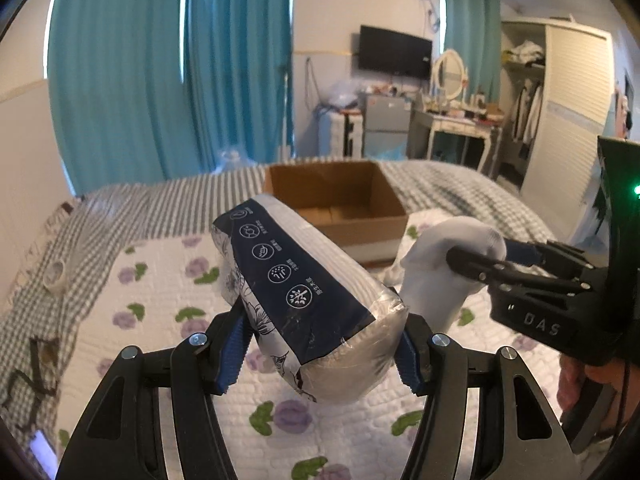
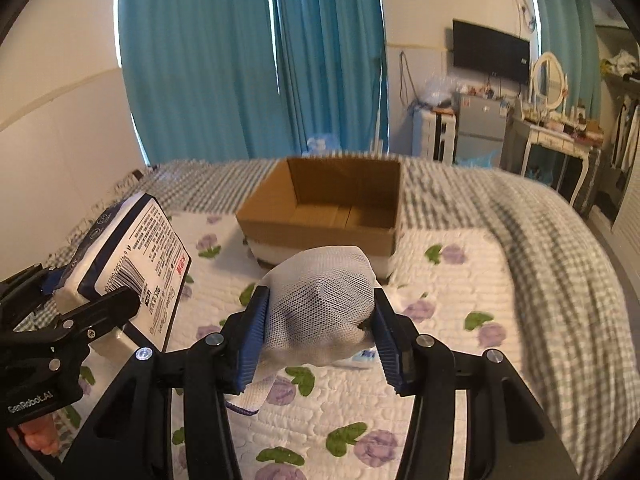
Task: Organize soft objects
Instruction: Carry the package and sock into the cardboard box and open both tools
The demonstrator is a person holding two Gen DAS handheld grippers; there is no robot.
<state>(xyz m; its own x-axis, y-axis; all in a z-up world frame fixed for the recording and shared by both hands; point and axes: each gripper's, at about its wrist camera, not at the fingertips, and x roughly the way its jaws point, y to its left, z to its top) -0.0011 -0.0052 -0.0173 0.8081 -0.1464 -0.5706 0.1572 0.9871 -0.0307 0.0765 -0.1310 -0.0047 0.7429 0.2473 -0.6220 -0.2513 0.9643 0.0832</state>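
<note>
Between the left gripper's (image 1: 324, 344) jaws sits a wrapped tissue pack (image 1: 304, 300), pinched at its near end, long axis pointing ahead toward the cardboard box (image 1: 352, 236). Right gripper (image 2: 320, 344) jaws clamp a white mesh sock (image 2: 320, 300), bunched between both pads, above the quilt (image 2: 440, 280).

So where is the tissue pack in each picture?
Left wrist view: the tissue pack fills the middle, pinched in the left claw.
Right wrist view: it is at the far left edge, held up above the bed.
Shared landmark: the open cardboard box on the bed, behind the pack in both views.
</note>
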